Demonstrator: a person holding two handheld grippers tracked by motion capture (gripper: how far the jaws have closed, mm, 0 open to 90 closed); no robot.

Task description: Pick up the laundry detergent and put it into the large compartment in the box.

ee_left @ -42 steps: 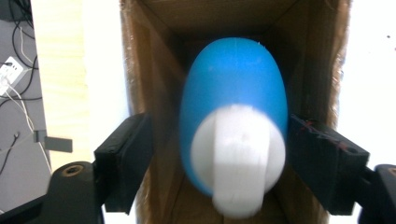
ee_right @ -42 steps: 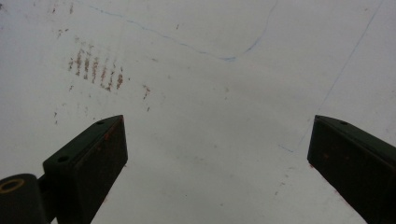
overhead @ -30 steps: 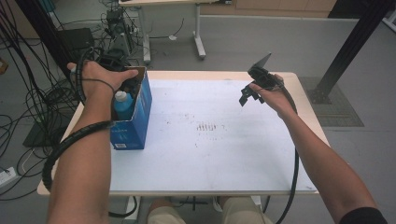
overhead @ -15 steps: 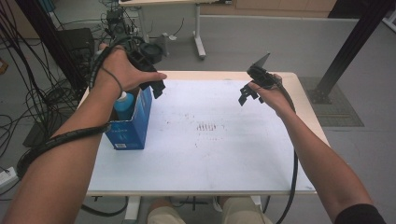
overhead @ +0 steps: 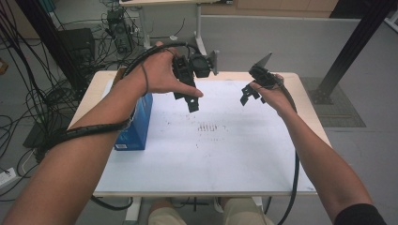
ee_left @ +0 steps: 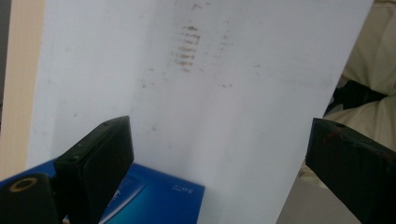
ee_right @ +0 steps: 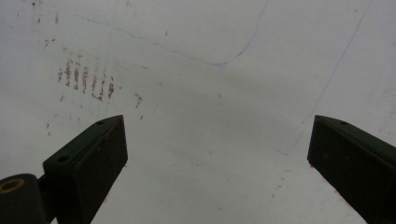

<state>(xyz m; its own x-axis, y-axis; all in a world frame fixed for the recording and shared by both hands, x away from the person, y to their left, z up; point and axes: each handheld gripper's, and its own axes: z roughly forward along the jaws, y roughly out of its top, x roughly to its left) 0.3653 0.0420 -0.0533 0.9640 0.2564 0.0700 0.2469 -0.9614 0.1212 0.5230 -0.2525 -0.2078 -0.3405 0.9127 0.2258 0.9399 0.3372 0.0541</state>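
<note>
Both sets of jaws stand wide apart, nothing between them. Left gripper (overhead: 191,96) hangs in the air above the surface (overhead: 244,154); right gripper (overhead: 251,93) does the same, well apart to its side.

Blue box (overhead: 136,124) stands upright on the surface, below and off to the outer side of the left jaws; in the left gripper view its blue face (ee_left: 154,198) sits just behind the near jaw. Contents are hidden under the forearm, can't tell what's in it.

Risks as I read them:
- Left forearm and its trailing cable (overhead: 89,129) cross right over the box. A sweep back likely clips the rim and tips or drags it.
- Box is near the surface edge, so a shove outward could push it off.
- Blind descent into the box: jaws may catch the wall.
- Right cable (overhead: 295,173) hangs off the near edge, snag risk.
</note>
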